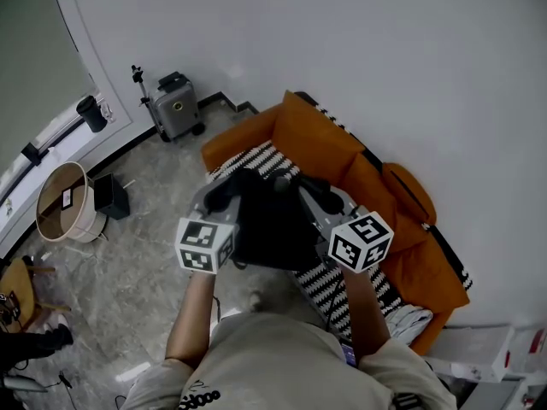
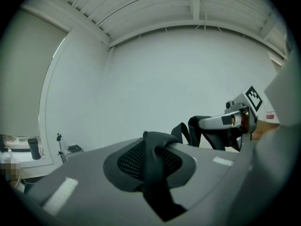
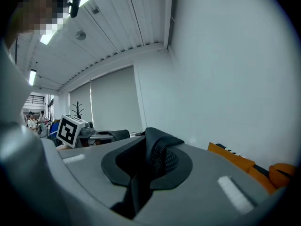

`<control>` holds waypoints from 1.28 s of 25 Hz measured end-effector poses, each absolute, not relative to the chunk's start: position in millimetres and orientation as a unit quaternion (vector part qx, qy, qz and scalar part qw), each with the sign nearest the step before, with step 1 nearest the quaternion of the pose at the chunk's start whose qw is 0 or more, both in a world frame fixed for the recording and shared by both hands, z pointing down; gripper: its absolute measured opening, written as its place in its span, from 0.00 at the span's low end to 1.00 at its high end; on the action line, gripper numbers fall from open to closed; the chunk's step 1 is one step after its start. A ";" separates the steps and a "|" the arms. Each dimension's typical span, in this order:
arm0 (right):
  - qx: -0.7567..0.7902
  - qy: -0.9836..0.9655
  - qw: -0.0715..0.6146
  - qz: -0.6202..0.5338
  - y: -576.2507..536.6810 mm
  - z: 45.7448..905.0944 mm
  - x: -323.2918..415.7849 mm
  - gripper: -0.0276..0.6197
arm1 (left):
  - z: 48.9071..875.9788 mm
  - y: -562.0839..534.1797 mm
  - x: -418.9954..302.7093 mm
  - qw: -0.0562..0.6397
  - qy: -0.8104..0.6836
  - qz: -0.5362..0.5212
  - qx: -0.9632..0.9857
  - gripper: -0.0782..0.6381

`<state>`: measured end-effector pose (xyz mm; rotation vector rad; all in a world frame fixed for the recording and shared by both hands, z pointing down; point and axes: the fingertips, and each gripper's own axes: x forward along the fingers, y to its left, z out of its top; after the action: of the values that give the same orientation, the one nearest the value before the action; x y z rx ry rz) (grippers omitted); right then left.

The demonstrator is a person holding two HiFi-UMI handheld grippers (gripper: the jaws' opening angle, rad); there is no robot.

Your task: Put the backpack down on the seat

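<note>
A black backpack (image 1: 272,222) hangs in the air between my two grippers, over the front of an orange sofa (image 1: 318,140). My left gripper (image 1: 224,193) is shut on one padded mesh shoulder strap (image 2: 151,160), which runs up through its jaws in the left gripper view. Another black mesh strap (image 3: 155,155) is pinched in the shut right gripper (image 1: 313,191). The sofa seat carries a black-and-white striped blanket (image 1: 332,290), partly hidden by the bag. In the left gripper view the right gripper (image 2: 231,121) shows with strap loops hanging from it.
A grey wheeled suitcase (image 1: 175,106) stands by the wall at the back left. On the stone floor to the left are a round wooden tub (image 1: 63,202) and a small black box (image 1: 111,195). An orange cushion (image 1: 408,191) lies on the sofa's right.
</note>
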<state>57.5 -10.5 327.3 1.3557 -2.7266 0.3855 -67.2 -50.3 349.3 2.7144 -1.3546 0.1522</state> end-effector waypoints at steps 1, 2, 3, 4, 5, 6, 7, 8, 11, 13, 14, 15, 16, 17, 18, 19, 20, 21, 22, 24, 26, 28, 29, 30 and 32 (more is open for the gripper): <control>0.442 -0.887 0.036 0.127 -16.7 328.4 56.1 0.10 | 351.2 -56.6 -68.3 0.053 -0.444 0.051 0.893 0.18; 0.443 -0.886 0.036 0.128 -23.1 329.6 55.0 0.10 | 353.9 -63.2 -69.3 0.055 -0.444 0.053 0.893 0.18; 0.444 -0.886 0.036 0.129 -29.5 330.8 54.0 0.10 | 355.7 -69.8 -70.1 0.056 -0.443 0.056 0.893 0.18; 0.445 -0.885 0.035 0.131 -35.7 331.8 53.2 0.10 | 356.0 -76.0 -70.5 0.055 -0.442 0.058 0.894 0.18; 0.446 -0.885 0.034 0.132 -41.5 332.7 52.6 0.10 | 355.3 -81.6 -70.7 0.053 -0.440 0.060 0.894 0.18; 0.446 -0.884 0.033 0.133 -47.0 333.3 52.0 0.10 | 354.8 -86.9 -70.9 0.051 -0.439 0.062 0.895 0.18; 0.448 -0.884 0.032 0.133 -52.6 333.6 51.2 0.10 | 355.0 -92.2 -71.6 0.051 -0.437 0.064 0.896 0.18; 0.449 -0.883 0.031 0.134 -58.2 333.9 50.2 0.10 | 355.7 -97.8 -72.8 0.051 -0.436 0.065 0.896 0.18; 0.452 -0.881 0.029 0.139 -74.3 335.2 46.8 0.10 | 358.9 -114.8 -77.0 0.054 -0.434 0.070 0.897 0.18; 0.451 -0.880 0.030 0.145 -82.9 337.3 45.5 0.10 | 360.0 -123.6 -77.8 0.059 -0.435 0.072 0.896 0.18; 0.450 -0.880 0.031 0.147 -86.8 338.5 44.9 0.10 | 361.4 -127.6 -78.6 0.063 -0.436 0.072 0.895 0.18; 0.449 -0.880 0.032 0.149 -90.8 339.8 44.2 0.10 | 362.9 -131.9 -79.4 0.066 -0.438 0.072 0.894 0.18; 0.448 -0.881 0.033 0.150 -95.2 341.3 43.7 0.10 | 364.5 -136.6 -80.1 0.068 -0.440 0.072 0.893 0.18; 0.447 -0.881 0.034 0.151 -99.7 343.2 43.4 0.10 | 366.5 -141.8 -80.5 0.071 -0.442 0.073 0.891 0.18; 0.446 -0.881 0.035 0.152 -104.1 345.4 43.3 0.10 | 368.8 -146.9 -80.5 0.073 -0.444 0.074 0.890 0.18; 0.446 -0.881 0.036 0.153 -108.1 347.8 43.4 0.10 | 371.2 -151.4 -80.2 0.075 -0.446 0.074 0.889 0.18; 0.446 -0.881 0.036 0.155 -112.0 350.2 43.6 0.10 | 373.7 -155.2 -79.9 0.078 -0.447 0.075 0.888 0.18; 0.445 -0.881 0.037 0.157 -116.2 352.5 43.5 0.10 | 376.1 -158.9 -80.1 0.079 -0.448 0.077 0.887 0.18; 0.444 -0.881 0.037 0.159 -121.1 354.6 43.4 0.10 | 378.2 -163.2 -80.4 0.081 -0.448 0.078 0.887 0.18; 0.442 -0.881 0.036 0.162 -133.4 357.8 44.5 0.10 | 381.3 -174.2 -79.8 0.082 -0.450 0.079 0.886 0.18; 0.441 -0.882 0.035 0.166 -146.1 360.5 47.9 0.10 | 384.2 -185.7 -76.3 0.085 -0.449 0.080 0.886 0.18; 0.439 -0.882 0.034 0.169 -158.3 362.6 51.0 0.10 | 387.0 -197.0 -73.0 0.088 -0.448 0.082 0.886 0.18; 0.438 -0.882 0.033 0.170 -165.1 363.6 52.1 0.10 | 388.3 -203.5 -71.9 0.089 -0.448 0.082 0.886 0.18; 0.437 -0.882 0.032 0.171 -172.5 364.9 53.2 0.10 | 389.7 -210.5 -70.7 0.090 -0.448 0.083 0.886 0.18; 0.436 -0.882 0.034 0.175 -187.0 369.4 56.0 0.10 | 393.6 -223.1 -66.7 0.090 -0.447 0.084 0.886 0.18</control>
<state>56.0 -187.0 369.4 1.3420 -2.7126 0.5387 -66.7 -223.1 393.6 2.6335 -1.3299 0.2494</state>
